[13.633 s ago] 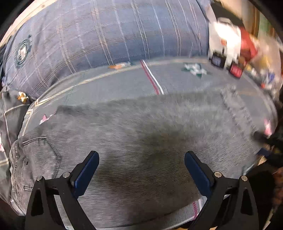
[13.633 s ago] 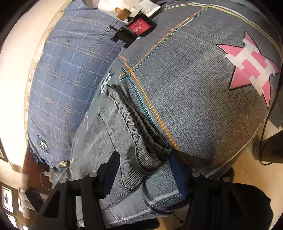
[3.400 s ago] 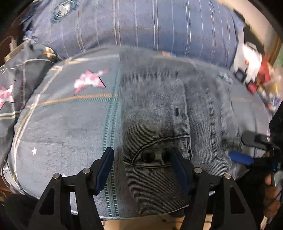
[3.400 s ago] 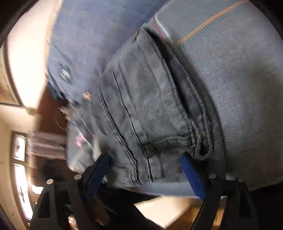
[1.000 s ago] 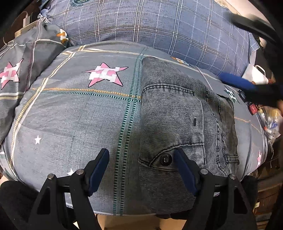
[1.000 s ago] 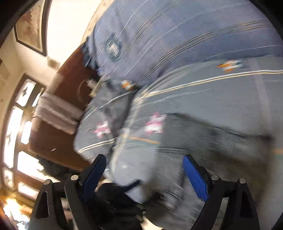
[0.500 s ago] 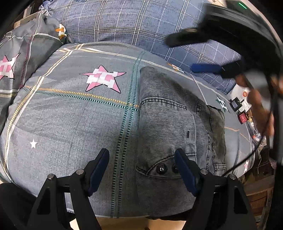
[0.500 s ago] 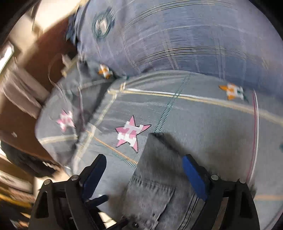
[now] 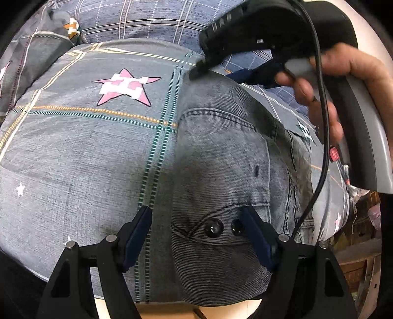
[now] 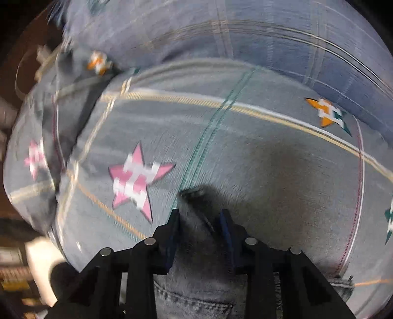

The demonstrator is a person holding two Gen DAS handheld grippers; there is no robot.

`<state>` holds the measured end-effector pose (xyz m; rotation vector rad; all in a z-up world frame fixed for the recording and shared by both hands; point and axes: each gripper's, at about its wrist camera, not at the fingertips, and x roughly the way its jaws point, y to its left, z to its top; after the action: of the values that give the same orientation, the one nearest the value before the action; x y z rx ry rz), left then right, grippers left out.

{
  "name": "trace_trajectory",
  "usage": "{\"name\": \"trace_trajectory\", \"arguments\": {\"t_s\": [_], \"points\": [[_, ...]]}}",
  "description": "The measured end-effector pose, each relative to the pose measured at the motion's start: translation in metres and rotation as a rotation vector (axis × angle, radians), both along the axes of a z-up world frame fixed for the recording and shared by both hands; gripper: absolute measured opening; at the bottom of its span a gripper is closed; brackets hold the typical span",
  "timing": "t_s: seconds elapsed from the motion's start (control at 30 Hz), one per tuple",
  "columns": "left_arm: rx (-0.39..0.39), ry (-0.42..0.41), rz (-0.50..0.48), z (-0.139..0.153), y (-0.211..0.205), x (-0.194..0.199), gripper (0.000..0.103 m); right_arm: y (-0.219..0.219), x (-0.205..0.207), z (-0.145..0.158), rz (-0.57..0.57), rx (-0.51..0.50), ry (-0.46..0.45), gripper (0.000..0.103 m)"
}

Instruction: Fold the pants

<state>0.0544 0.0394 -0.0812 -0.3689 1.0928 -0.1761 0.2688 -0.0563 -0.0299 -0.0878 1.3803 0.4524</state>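
Observation:
Grey denim pants lie folded in a narrow stack on a star-patterned bedspread. My left gripper stands open over the near end. Its left finger is over the bedspread, and its right finger is beside the two waistband buttons. A hand holds my right gripper at the far corner of the stack. In the blurred right wrist view, the right gripper points steeply down. Its jaws are closing, with the corner of the pants bunched between the pads.
A blue plaid pillow lies along the far side of the bed. A black cable hangs from the right gripper across the right of the pants. Small red and white items sit at the far right. The bed's near edge is just below my left gripper.
My right gripper swung in and came down onto the far corner of the pants, and its jaws narrowed around the fabric. The left gripper stayed open at the waistband end.

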Motion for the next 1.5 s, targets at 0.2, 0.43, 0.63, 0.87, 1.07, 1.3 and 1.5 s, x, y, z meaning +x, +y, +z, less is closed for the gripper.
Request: {"name": "trace_trajectory", "arguments": {"t_s": [0.2,0.43,0.63,0.87,1.07,1.3,1.5], "points": [[0.025,-0.003,0.013,0.001,-0.006,-0.003,0.077,-0.059,-0.031,0.043,-0.098,0.162,-0.088,0.073],[0.080,-0.017,0.031,0.009,-0.016,-0.017,0.077,-0.139,-0.110,0.034,-0.183,0.262,-0.063,0.074],[0.120,-0.051,0.051,0.027,-0.016,-0.041,0.076,-0.180,-0.120,-0.005,-0.280,0.358,-0.013,0.075],[0.177,-0.030,0.051,0.022,-0.018,-0.037,0.077,-0.196,-0.171,0.006,-0.266,0.479,-0.059,0.083],[0.202,-0.024,0.049,0.020,-0.020,-0.035,0.077,-0.210,-0.175,-0.009,-0.309,0.524,-0.030,0.083],[0.249,-0.090,0.062,0.040,-0.017,-0.034,0.077,-0.234,-0.178,0.006,-0.345,0.443,-0.140,0.083],[0.283,-0.098,0.075,0.037,-0.013,-0.033,0.077,-0.246,-0.175,-0.008,-0.387,0.431,-0.119,0.083]]}}
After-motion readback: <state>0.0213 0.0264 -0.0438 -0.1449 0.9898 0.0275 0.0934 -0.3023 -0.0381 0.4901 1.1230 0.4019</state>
